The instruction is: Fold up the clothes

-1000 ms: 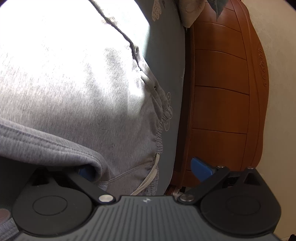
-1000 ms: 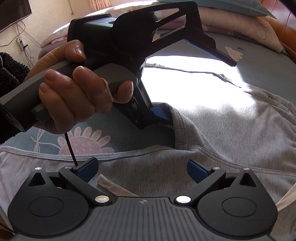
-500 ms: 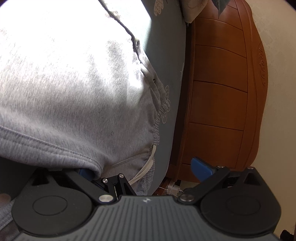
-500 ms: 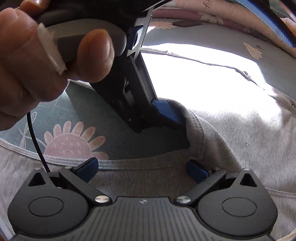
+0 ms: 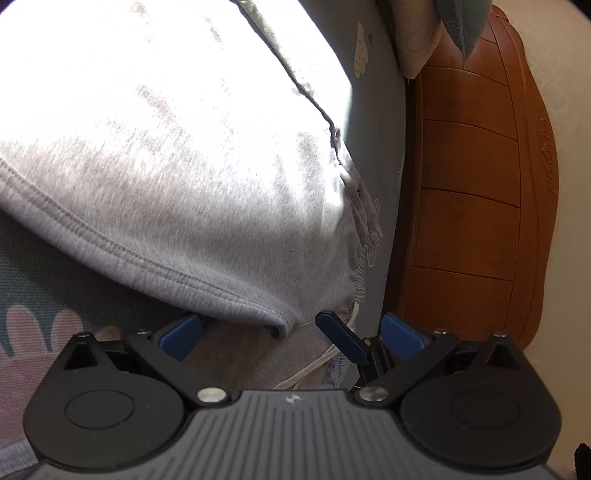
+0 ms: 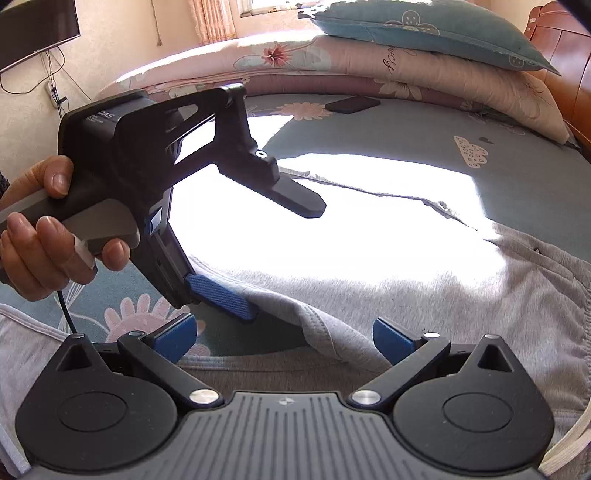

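Note:
Grey sweatpants (image 5: pixel 166 155) with a white drawstring (image 5: pixel 332 354) lie spread on the teal flowered sheet (image 6: pixel 406 133), partly in bright sun. A folded-over hemmed edge (image 5: pixel 207 284) ends in a corner between the fingers of my left gripper (image 5: pixel 291 332), which is open. In the right wrist view a hand (image 6: pixel 40 236) holds that gripper, and its blue pad (image 6: pixel 221 295) rests at the fold's edge. My right gripper (image 6: pixel 284 339) is open too, low over the grey cloth, with the fold's corner (image 6: pixel 321 332) just ahead. One right fingertip (image 5: pixel 341 338) shows in the left wrist view.
A wooden headboard (image 5: pixel 472 184) bounds the bed on the right of the left wrist view. Pillows (image 6: pixel 424 33) and a rolled quilt (image 6: pixel 332 62) lie along the far side, with a dark flat object (image 6: pixel 352 103) on the sheet. A TV (image 6: pixel 37 29) hangs on the wall.
The left gripper has drawn back from the right camera, and its left pad has come out from under the hem. A right fingertip has entered the left wrist view. Both grippers stay open.

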`<state>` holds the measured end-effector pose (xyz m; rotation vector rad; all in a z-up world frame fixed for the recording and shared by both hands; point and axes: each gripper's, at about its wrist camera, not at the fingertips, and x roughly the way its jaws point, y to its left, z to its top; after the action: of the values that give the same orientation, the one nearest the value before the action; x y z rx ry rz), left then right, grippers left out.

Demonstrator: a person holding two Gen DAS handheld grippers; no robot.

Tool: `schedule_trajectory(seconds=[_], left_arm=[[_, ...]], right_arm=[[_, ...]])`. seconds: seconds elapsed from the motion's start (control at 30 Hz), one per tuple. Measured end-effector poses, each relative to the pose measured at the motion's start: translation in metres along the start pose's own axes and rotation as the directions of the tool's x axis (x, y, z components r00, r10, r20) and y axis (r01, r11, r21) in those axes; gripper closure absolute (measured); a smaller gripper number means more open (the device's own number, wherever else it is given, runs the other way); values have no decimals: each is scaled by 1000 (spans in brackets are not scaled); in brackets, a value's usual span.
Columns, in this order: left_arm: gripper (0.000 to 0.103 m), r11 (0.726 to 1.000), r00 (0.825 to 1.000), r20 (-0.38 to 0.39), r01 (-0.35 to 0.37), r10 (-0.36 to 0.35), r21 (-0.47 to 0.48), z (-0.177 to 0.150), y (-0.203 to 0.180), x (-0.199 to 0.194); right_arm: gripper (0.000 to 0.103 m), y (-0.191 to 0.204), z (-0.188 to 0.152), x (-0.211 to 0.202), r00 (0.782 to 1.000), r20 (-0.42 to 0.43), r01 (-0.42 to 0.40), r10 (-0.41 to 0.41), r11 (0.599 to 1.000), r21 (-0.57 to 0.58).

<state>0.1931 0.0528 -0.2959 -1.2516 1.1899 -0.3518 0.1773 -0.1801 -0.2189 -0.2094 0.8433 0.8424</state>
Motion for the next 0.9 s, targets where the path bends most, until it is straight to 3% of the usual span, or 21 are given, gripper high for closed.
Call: schedule_trajectory(seconds=[0.07,0.17,0.3,0.47,0.6,0.67,0.73,0.77,0.9], left_arm=[[1,1000,999,37,-25,26,-16,0,6,-14],[1,999,995,86,-43,43,-6,1,6,-30],[1,998,992,120,-43,39,34,5,3,-36],[1,988,986,135,-116,102,98,14,2,-23],[1,962,961,162,-244,222,126,18,7,-19],[1,964,961,170,-239,218,115,17,8,-23],[1,948,949,188,-281,252,151,15,0,-26],[1,941,948,189,-290,257,176,13,-5,-26],[1,919,961,156,-265,227,291,4,-33,-12]], right_arm=[[0,2,4,13,999,-16,-31,31,1000,3],[0,5,-10,46,984,-148,-93,100,994,56],[0,20,-16,40,989,-131,-72,72,997,2],[0,15,-15,25,993,-95,-70,73,997,27],[0,20,-21,46,983,-169,-63,64,998,13],[0,21,-17,47,983,-160,-90,94,996,29],[0,17,-10,40,976,-124,-167,179,981,97],[0,15,-8,33,978,-102,-171,182,979,113],[0,2,-7,4,996,-47,-64,71,989,130]])
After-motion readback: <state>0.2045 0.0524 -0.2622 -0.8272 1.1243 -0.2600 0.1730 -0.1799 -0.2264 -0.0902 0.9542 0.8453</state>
